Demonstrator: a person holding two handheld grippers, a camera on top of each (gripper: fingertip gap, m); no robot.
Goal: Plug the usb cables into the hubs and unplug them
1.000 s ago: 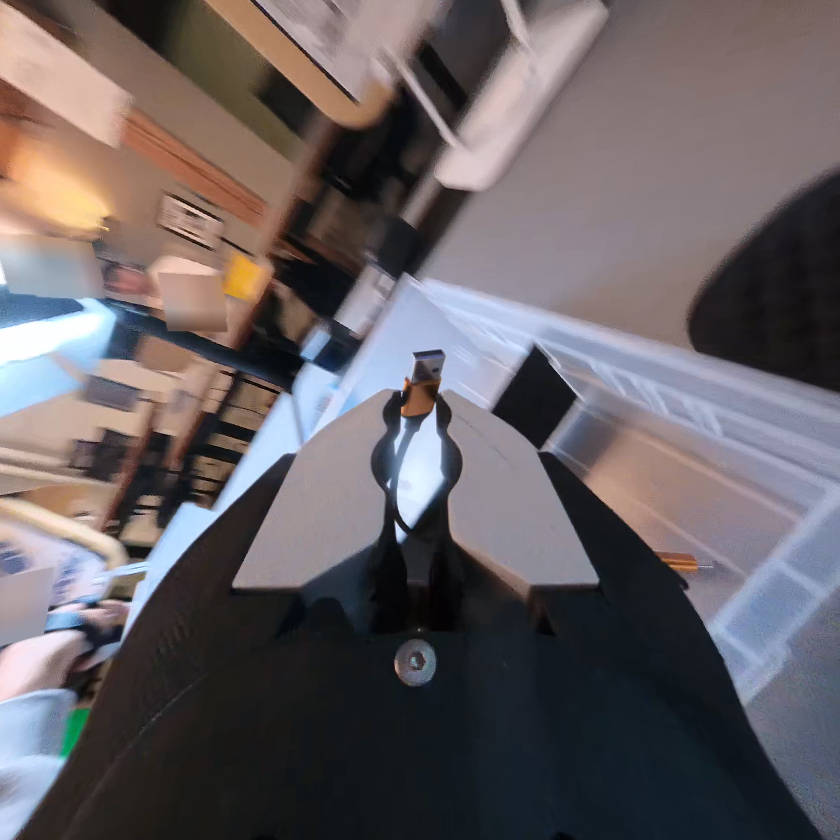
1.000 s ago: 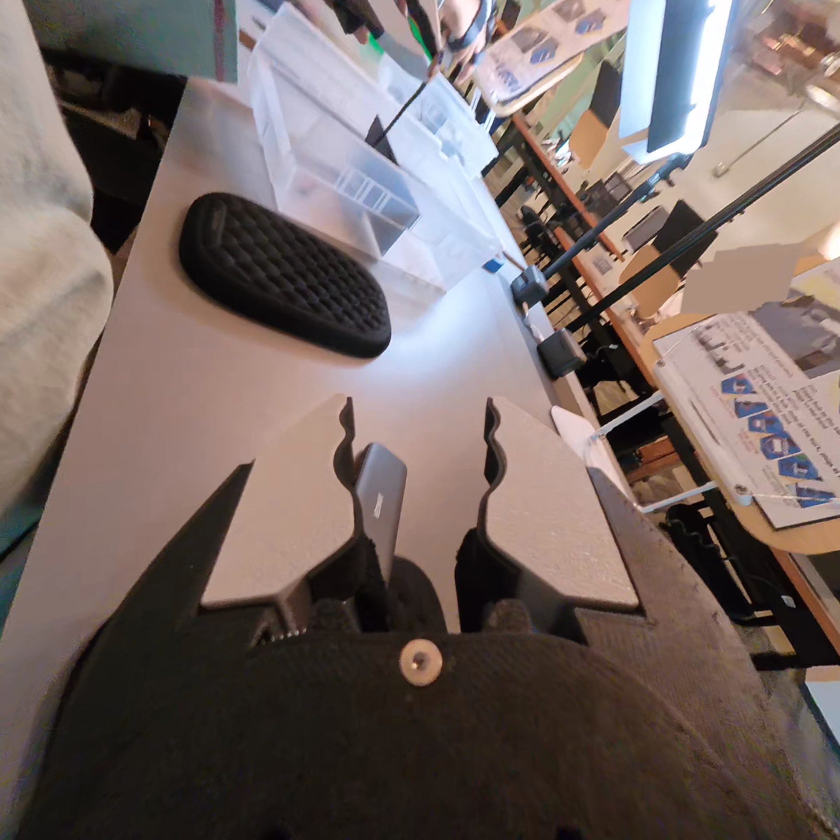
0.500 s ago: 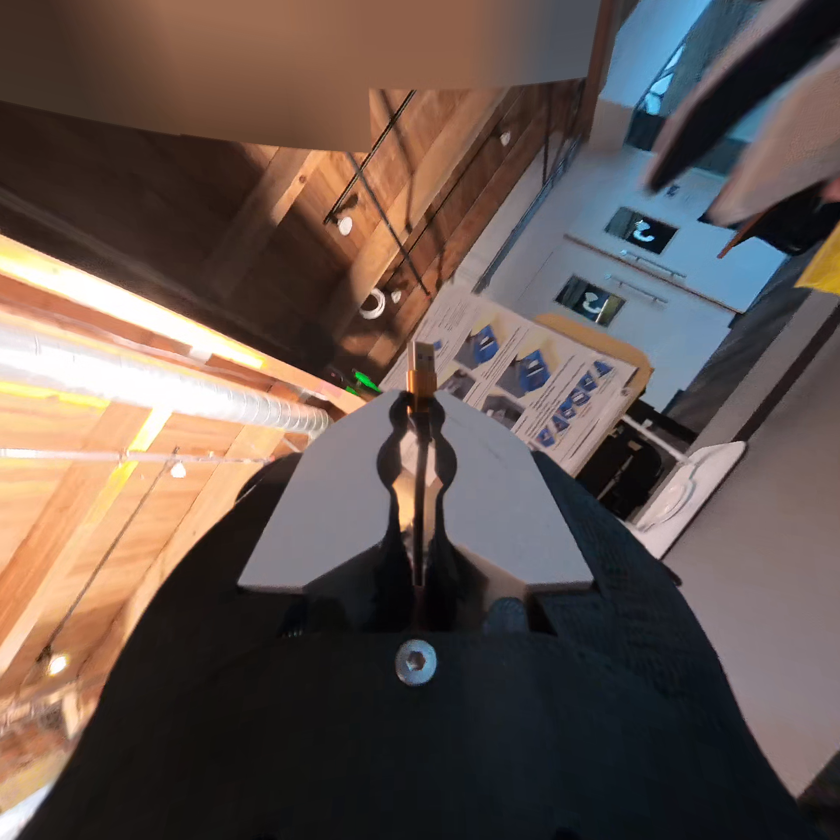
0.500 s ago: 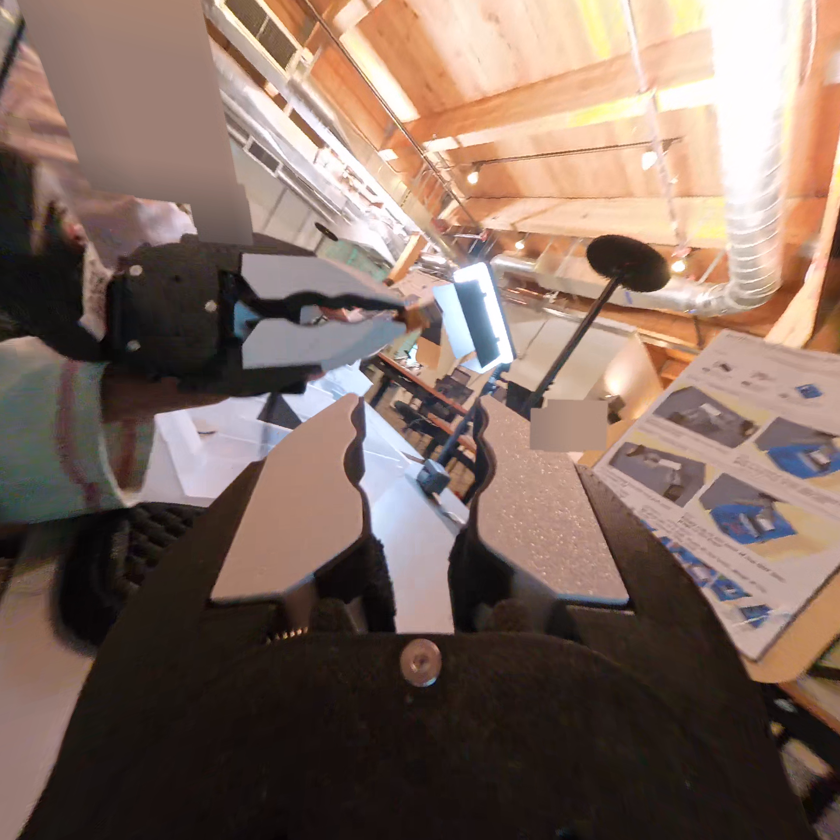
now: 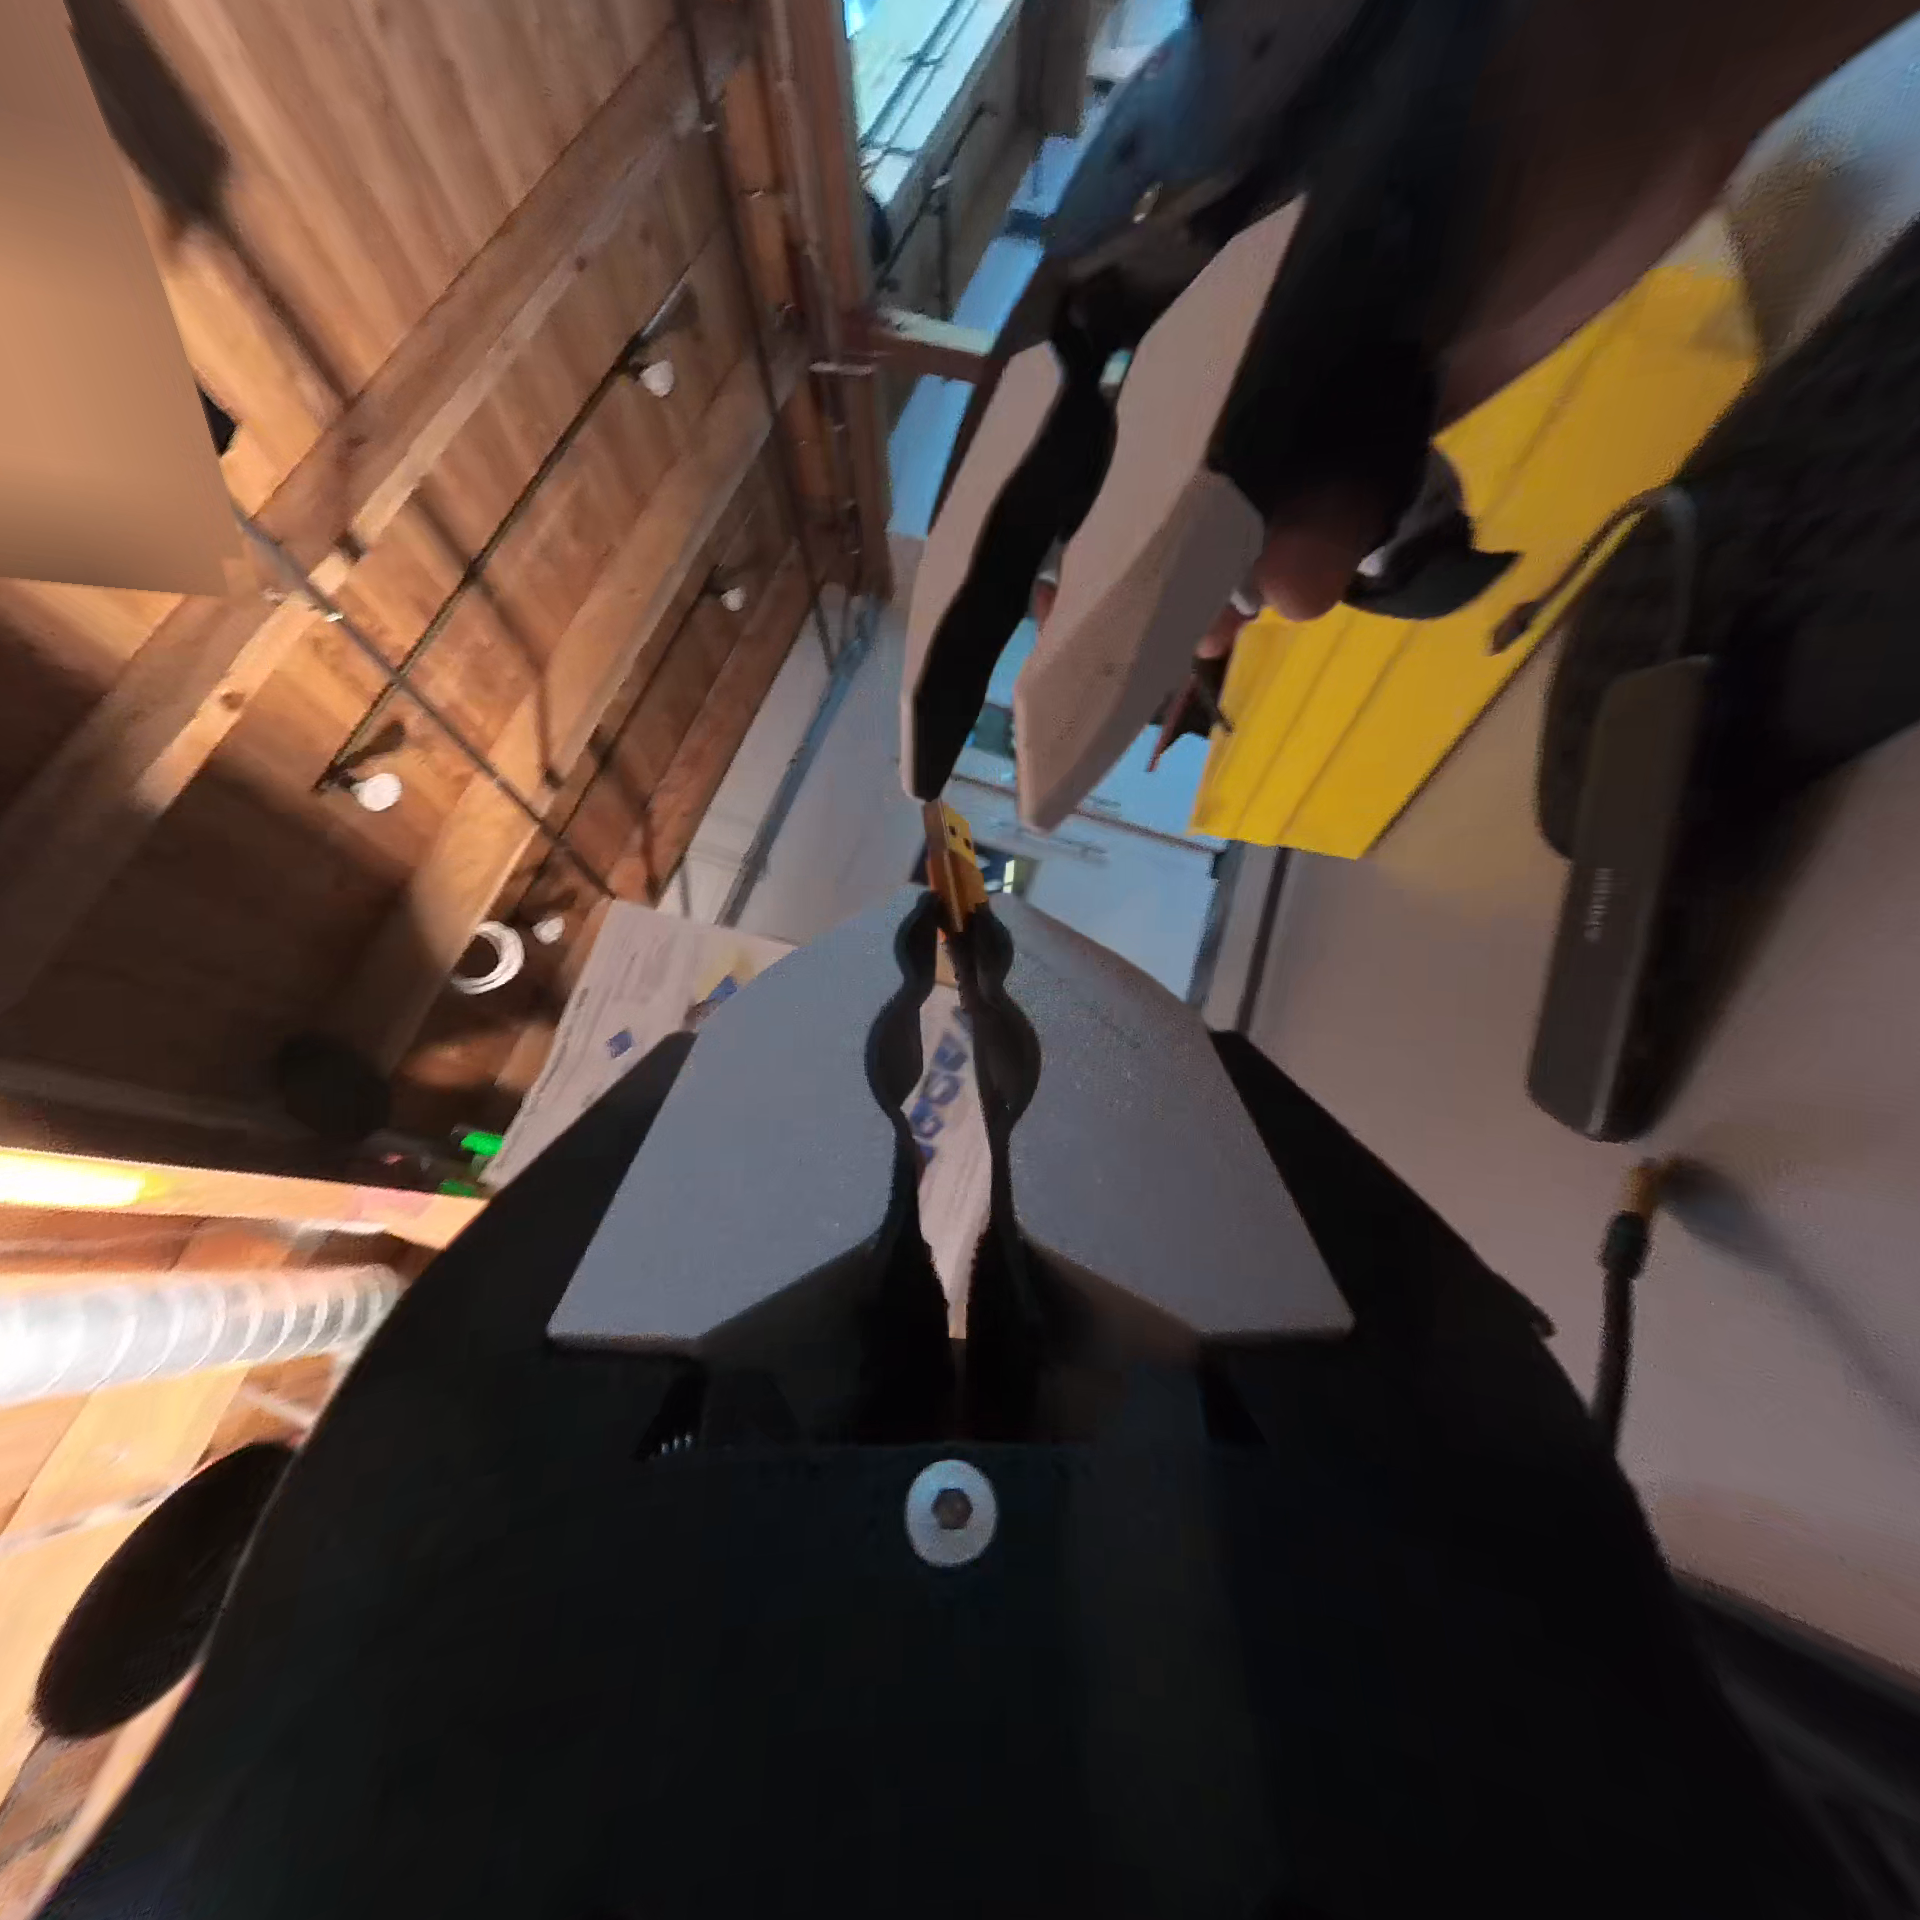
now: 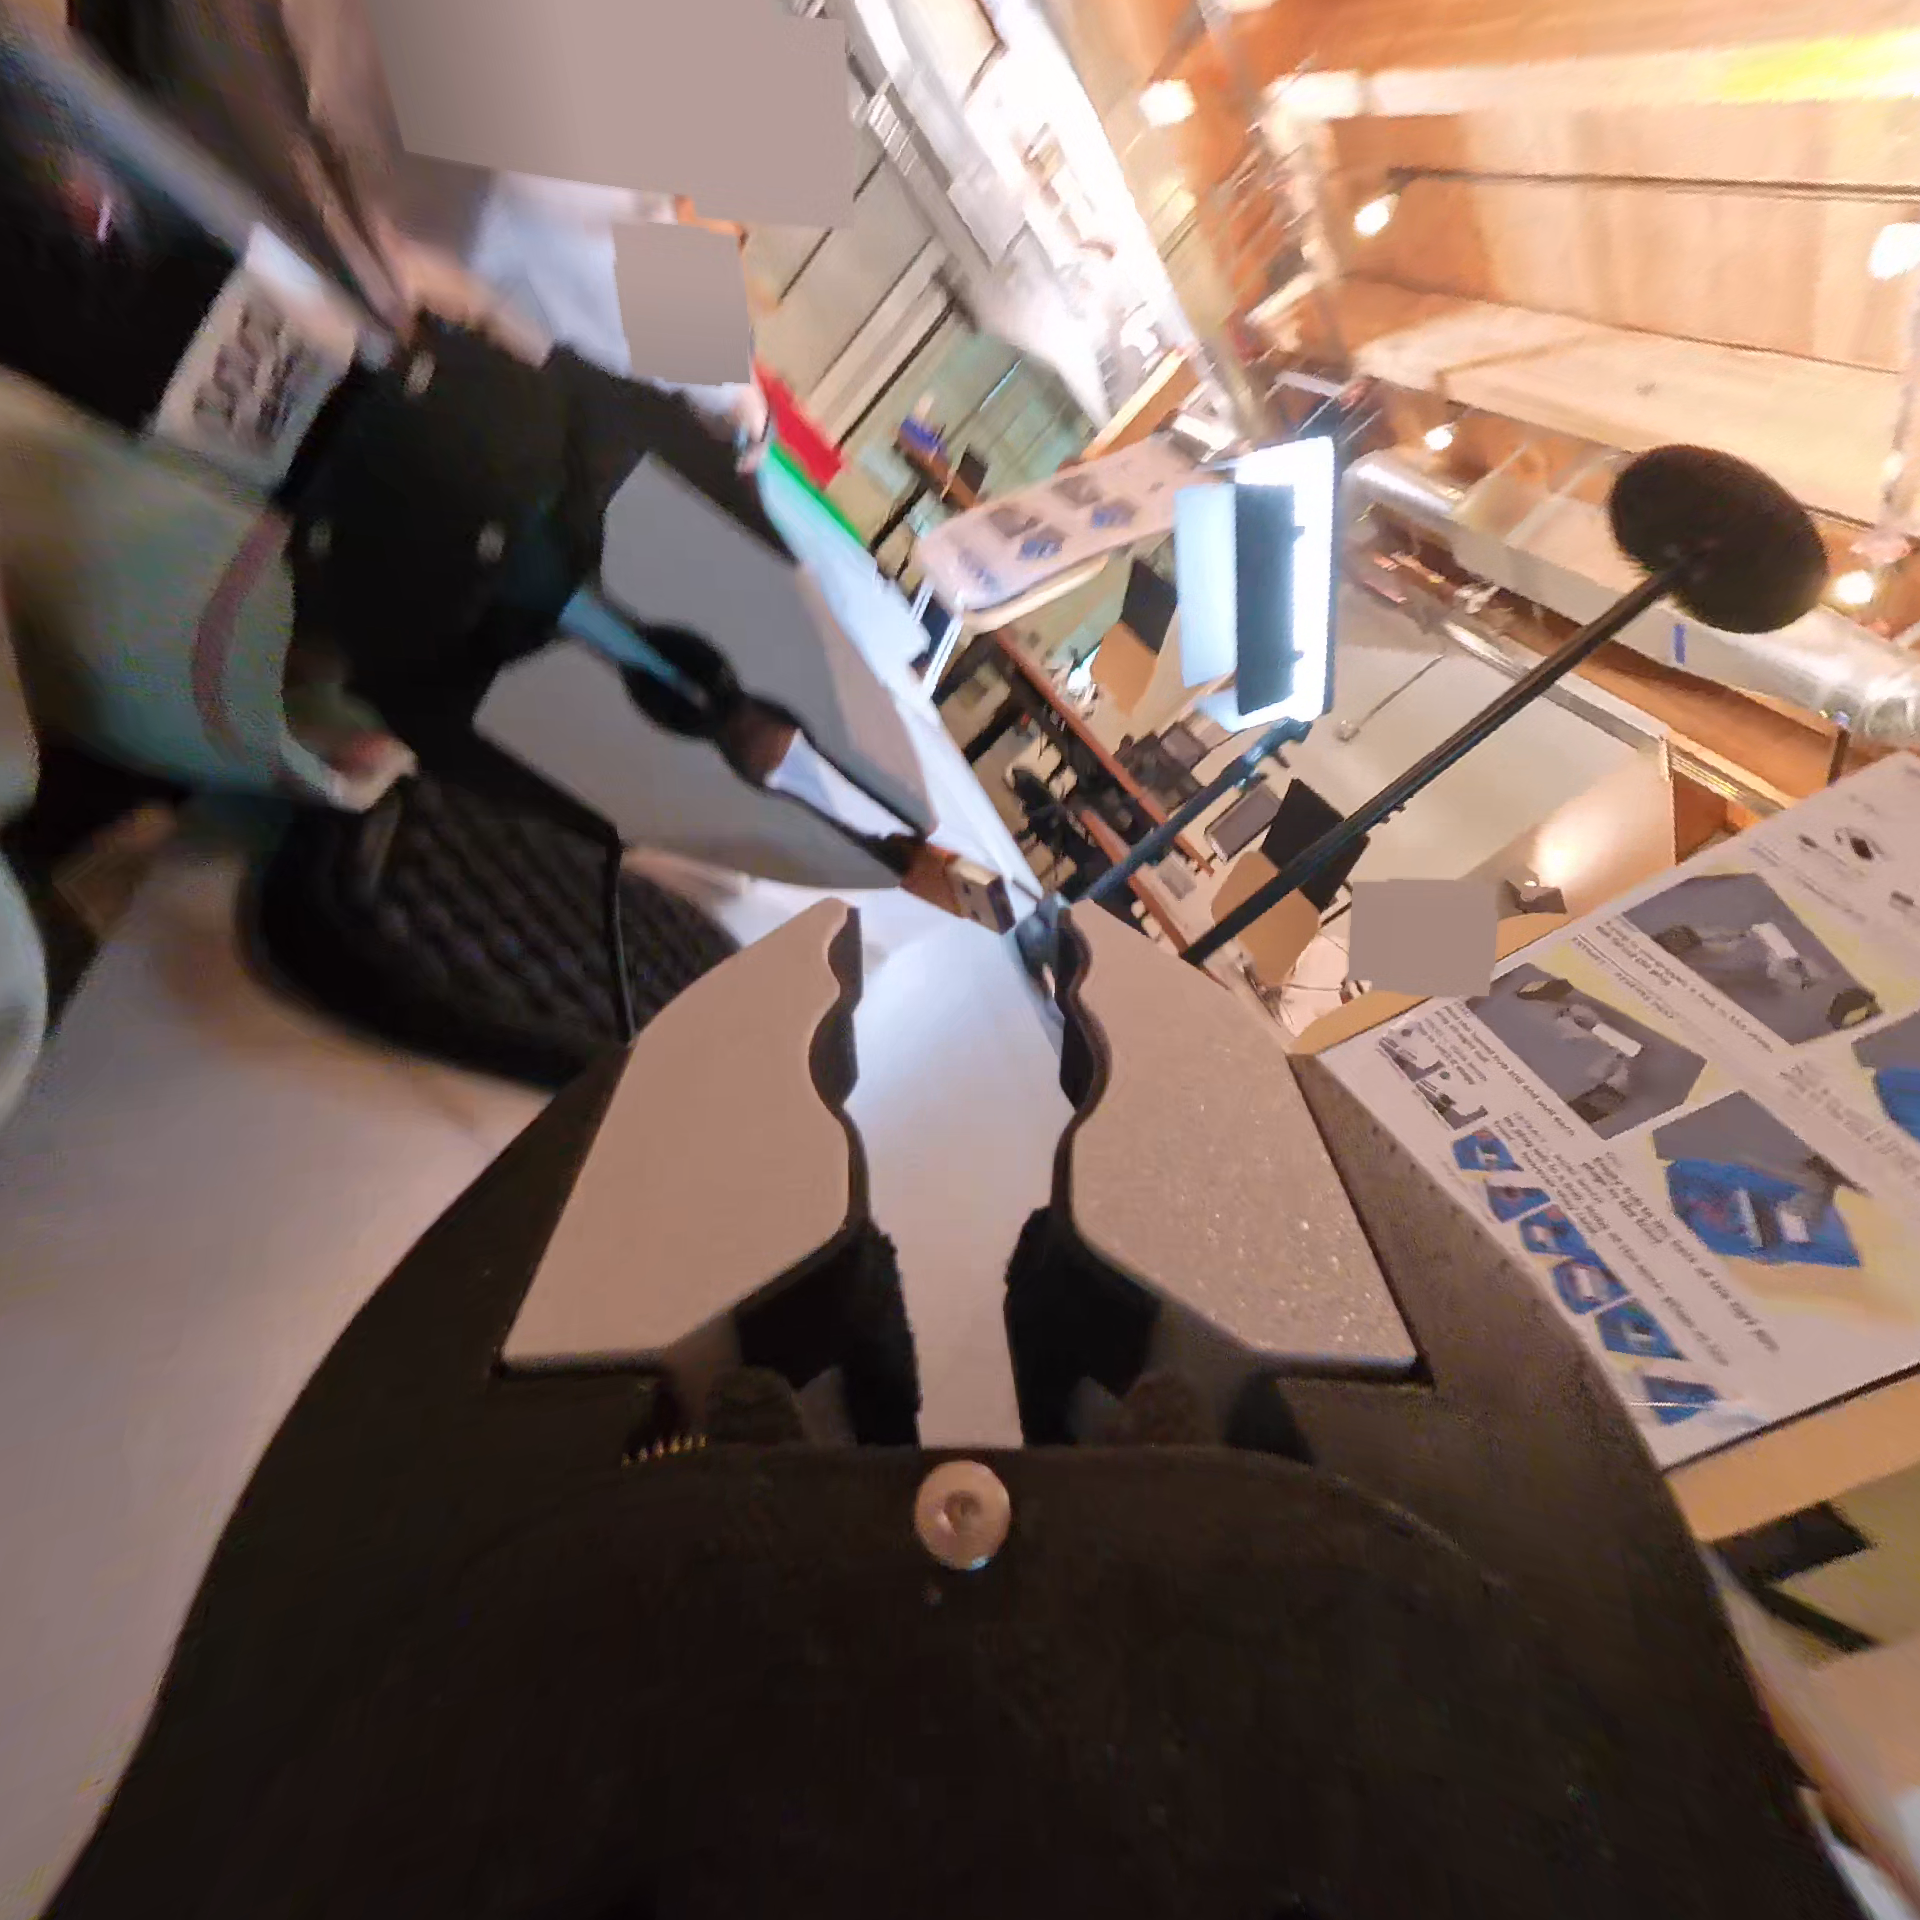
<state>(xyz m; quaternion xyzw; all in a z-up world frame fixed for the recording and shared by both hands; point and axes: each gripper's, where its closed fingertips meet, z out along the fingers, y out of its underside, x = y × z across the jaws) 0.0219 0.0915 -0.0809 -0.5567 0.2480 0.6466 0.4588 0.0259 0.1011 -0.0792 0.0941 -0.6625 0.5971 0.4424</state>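
My left gripper (image 5: 951, 914) is shut on a black USB cable; its orange-collared plug (image 5: 956, 868) sticks out past the fingertips. My right gripper (image 5: 982, 795) faces it from above, open and empty, with its tips almost at the plug. In the right wrist view my right gripper (image 6: 961, 925) is open and the left gripper (image 6: 904, 842) comes in from the upper left, with the plug (image 6: 951, 883) just in front of my fingertips. A dark grey hub (image 5: 1621, 904) lies on the grey table (image 5: 1403, 1039) to the right.
A second cable with an orange end (image 5: 1626, 1236) lies on the table below the hub. A black quilted pad (image 6: 468, 935) sits on the table under the left gripper. A poster board (image 6: 1662, 1143) stands at the right. A light panel (image 6: 1257, 582) and a microphone stand (image 6: 1714, 551) are behind. The grippers are tip to tip, or close to it.
Both grippers rose off the table and turned towards each other. The hub that lay between the right fingers now lies on the table. The plug has come close to the right gripper's tips.
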